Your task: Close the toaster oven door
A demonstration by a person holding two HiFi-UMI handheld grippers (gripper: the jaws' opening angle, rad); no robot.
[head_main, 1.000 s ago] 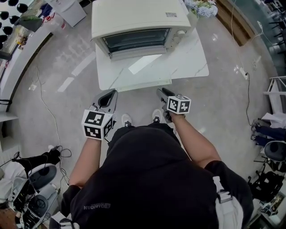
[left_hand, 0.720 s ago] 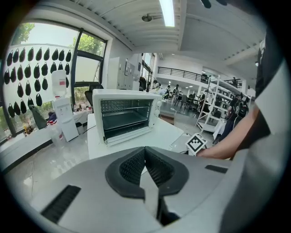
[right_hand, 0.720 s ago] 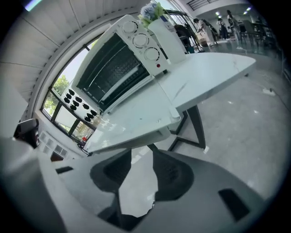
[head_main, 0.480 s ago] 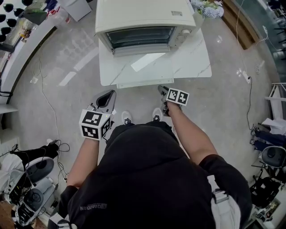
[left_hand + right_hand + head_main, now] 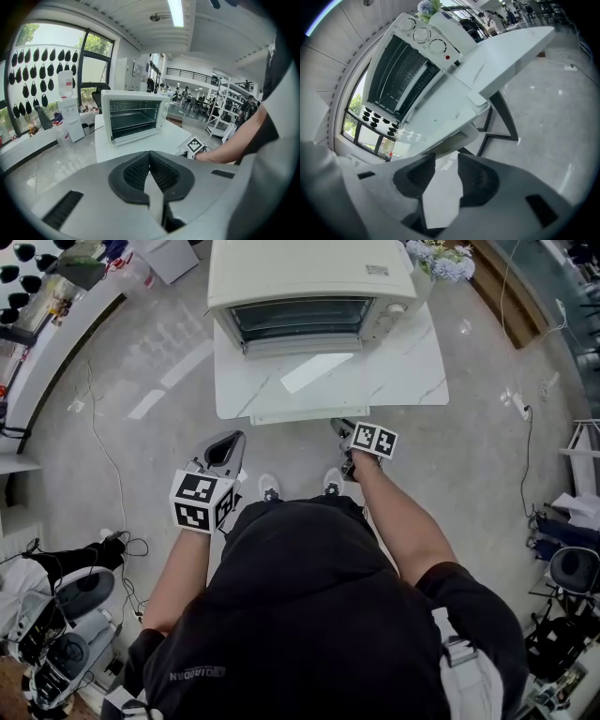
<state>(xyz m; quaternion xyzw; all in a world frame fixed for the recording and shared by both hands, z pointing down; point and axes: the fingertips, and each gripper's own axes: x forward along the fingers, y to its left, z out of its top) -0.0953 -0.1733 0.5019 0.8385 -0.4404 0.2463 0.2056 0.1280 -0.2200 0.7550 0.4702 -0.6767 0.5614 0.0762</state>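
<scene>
From the head view, the toaster oven (image 5: 309,277) sits at the far side of the white desk (image 5: 394,381). Its door (image 5: 302,343) seems to be folded down in front of the opening. The left claw (image 5: 228,439) and the right claw (image 5: 340,427) both hover short of the desk's near edge, well apart from the oven. Closing the door therefore calls for a reach forward over the desk first.

In the left gripper view, the left claw (image 5: 150,157) is closed, tips meeting, with nothing in it. The oven (image 5: 133,117) shows its racks, and the door (image 5: 140,137) looks like a thin lip lying nearly flat. This claw could steady the oven so it does not slide back.

In the right gripper view, the right claw (image 5: 446,161) stands open and empty, tilted, aimed at the desk's edge (image 5: 454,112). The handle (image 5: 417,82) runs across the oven front (image 5: 412,61). The right claw is probably the better one to use. It should come in under the handle, lift along the hinge's arc, and press gently until the door seats, without jabbing the glass.
</scene>
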